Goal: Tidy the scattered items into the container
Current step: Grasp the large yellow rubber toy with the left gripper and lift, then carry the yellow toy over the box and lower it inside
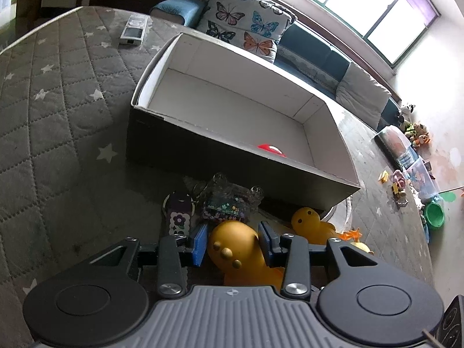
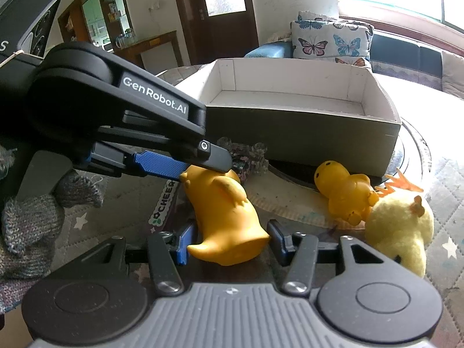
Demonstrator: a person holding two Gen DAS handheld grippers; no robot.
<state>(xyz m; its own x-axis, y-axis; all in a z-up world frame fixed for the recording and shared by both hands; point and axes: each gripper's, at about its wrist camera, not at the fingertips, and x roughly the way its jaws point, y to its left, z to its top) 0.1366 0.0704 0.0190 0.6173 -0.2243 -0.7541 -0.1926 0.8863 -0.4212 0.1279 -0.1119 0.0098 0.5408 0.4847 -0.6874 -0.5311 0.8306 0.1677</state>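
Two rubber ducks [image 2: 223, 217] and one plush chick [image 2: 400, 232] are counted; the nearer duck is straddled by both spread tools [image 1: 233, 239] [image 2: 229, 242], its underside hidden.

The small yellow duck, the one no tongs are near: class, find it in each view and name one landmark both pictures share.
Left wrist: small yellow duck, lower right of centre, below the box corner.
Right wrist: right of centre, against the fluffy chick.
Shared landmark: cardboard box.

Daylight from blown-out windows [image 1: 374, 8]; fisheye-bent edges, sharp centre.
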